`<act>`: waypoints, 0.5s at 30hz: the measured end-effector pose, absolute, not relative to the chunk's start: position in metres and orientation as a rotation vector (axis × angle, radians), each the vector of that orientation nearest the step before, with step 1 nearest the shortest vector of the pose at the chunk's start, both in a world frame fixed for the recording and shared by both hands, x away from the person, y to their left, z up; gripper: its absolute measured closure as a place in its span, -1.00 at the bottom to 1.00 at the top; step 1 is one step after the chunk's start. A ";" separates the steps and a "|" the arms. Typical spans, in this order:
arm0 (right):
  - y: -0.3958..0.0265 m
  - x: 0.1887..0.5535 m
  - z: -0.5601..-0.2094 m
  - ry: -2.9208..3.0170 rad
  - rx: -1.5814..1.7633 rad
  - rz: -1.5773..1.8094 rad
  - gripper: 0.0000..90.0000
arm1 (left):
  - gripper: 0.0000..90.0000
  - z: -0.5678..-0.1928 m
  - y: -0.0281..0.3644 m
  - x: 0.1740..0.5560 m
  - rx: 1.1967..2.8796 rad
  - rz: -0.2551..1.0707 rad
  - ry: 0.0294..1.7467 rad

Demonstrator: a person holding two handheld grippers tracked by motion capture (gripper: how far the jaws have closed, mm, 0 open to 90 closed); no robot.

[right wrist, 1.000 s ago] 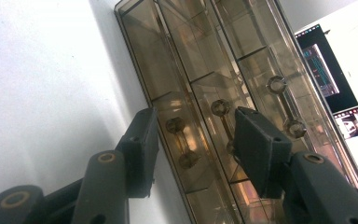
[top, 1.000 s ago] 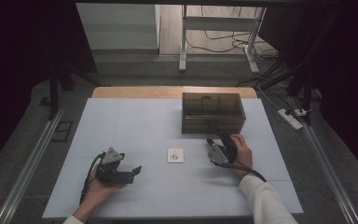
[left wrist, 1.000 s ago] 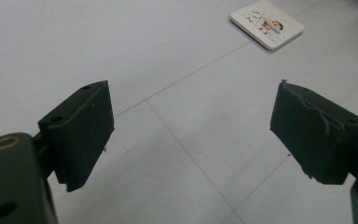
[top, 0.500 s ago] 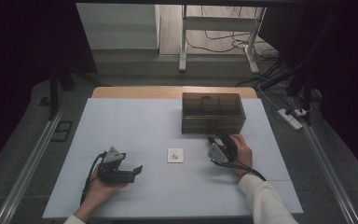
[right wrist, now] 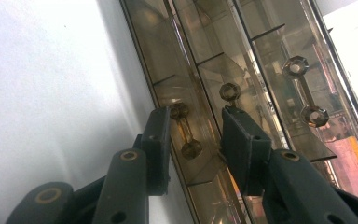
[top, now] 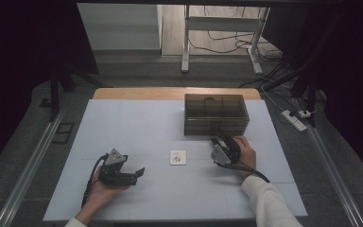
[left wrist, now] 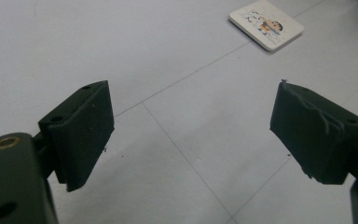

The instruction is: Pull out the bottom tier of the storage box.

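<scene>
Drawer box (top: 216, 114) of smoky transparent plastic stands on the table (top: 137, 118) near its far edge, right of centre, in the high view. A small white square tile (top: 178, 157) with a printed figure lies flat near the middle of the table, closer to the near edge. The right gripper (top: 219, 147), held in the person's right hand (top: 246, 152), sits just in front of the box's near face, jaws pointed toward it. The left gripper (top: 134, 175), held in the left hand (top: 99, 194), rests toward the near left part of the table, well apart from the box, jaws pointed toward the tile. A cable trails from each gripper toward the near edge.

In the left gripper view, the left gripper (left wrist: 191, 135) has its jaws spread wide with nothing between them but bare table surface (left wrist: 98, 46). The tile (left wrist: 266, 24) lies beyond the jaws, at the upper right, clear of both.

In the right gripper view, the right gripper (right wrist: 196, 144) has its jaws partly apart, close against the front of the drawer box (right wrist: 242, 56). A drawer handle (right wrist: 185, 130) with two round knobs stands in the gap just inside the left jaw; contact cannot be confirmed. A second handle (right wrist: 305, 91) sits on another drawer, farther right.
</scene>
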State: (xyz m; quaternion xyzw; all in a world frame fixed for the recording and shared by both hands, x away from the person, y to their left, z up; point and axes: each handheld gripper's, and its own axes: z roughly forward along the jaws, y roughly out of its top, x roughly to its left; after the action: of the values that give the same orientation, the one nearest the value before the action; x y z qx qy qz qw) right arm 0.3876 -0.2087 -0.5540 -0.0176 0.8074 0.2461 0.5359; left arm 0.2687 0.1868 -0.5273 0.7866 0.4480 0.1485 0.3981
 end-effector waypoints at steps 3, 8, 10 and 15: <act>-0.209 0.388 -0.555 1.923 -0.038 0.584 0.39 | -0.70 -0.528 0.187 0.269 1.993 0.375 1.134; -0.209 0.389 -0.556 1.927 -0.040 0.583 0.39 | -0.70 -0.528 0.187 0.269 1.994 0.376 1.133; -0.209 0.390 -0.556 1.925 -0.045 0.587 0.39 | -0.70 -0.528 0.187 0.269 1.994 0.377 1.134; -0.209 0.391 -0.556 1.925 -0.045 0.591 0.39 | -0.70 -0.528 0.187 0.269 1.995 0.378 1.133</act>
State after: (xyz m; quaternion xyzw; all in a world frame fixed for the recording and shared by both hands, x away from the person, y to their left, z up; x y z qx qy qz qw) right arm 0.3911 -0.2090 -0.5557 -0.0189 0.8077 0.2479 0.5345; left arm 0.2688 0.1867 -0.5276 0.7875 0.4472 0.1491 0.3969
